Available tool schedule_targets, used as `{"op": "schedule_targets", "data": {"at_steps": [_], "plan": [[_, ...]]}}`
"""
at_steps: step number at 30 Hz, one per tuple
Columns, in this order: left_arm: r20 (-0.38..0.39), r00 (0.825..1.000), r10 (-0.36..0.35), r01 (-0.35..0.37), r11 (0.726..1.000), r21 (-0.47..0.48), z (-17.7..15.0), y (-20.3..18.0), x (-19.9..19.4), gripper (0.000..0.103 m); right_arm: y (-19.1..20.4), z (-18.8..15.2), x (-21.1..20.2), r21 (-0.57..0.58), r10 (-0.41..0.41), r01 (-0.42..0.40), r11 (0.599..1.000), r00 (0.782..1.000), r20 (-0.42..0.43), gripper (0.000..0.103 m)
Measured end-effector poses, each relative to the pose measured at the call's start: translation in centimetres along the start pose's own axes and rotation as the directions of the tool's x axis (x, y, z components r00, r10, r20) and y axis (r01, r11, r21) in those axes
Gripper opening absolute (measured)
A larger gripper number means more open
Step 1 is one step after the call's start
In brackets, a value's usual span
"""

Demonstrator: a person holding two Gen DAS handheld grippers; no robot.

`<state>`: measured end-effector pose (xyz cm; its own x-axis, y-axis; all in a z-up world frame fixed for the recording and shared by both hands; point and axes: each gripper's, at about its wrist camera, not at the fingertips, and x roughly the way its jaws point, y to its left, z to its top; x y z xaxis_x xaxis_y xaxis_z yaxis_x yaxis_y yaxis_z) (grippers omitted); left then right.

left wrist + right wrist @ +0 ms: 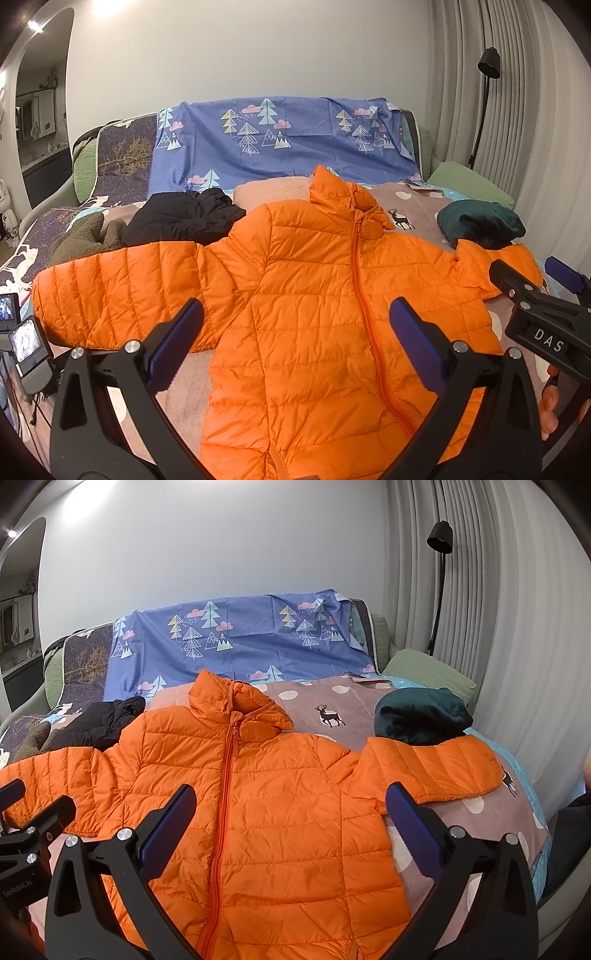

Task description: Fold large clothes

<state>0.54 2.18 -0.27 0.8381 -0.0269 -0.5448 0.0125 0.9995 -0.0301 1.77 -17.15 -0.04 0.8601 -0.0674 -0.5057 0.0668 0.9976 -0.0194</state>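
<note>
An orange puffer jacket [303, 295] lies flat and zipped, front up, on the bed, both sleeves spread out sideways; it also shows in the right wrist view [280, 812]. My left gripper [295, 317] is open and empty, held above the jacket's lower body. My right gripper [291, 805] is open and empty above the jacket's right half; it also shows at the right edge of the left wrist view [532, 277]. The left gripper shows at the left edge of the right wrist view [33, 801]. The jacket's hem is hidden under the grippers.
A black garment [184, 218] and a brown fleece [85, 236] lie behind the left sleeve. A dark green bundle [480, 221] sits by the right sleeve. A blue tree-print sheet [280, 147] covers the headboard. A floor lamp [484, 103] and curtains stand at right. Small screens [22, 332] stand at left.
</note>
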Motion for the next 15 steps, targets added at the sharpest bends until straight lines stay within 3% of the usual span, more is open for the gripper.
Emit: {"op": "schedule_targets", "data": {"at_steps": [15], "plan": [[0.019, 1.000, 0.017, -0.017, 1.000, 0.009, 0.40, 0.05, -0.36, 0.101, -0.22, 0.05, 0.35, 0.012, 0.025, -0.025, 1.000, 1.000, -0.019, 0.102]]}}
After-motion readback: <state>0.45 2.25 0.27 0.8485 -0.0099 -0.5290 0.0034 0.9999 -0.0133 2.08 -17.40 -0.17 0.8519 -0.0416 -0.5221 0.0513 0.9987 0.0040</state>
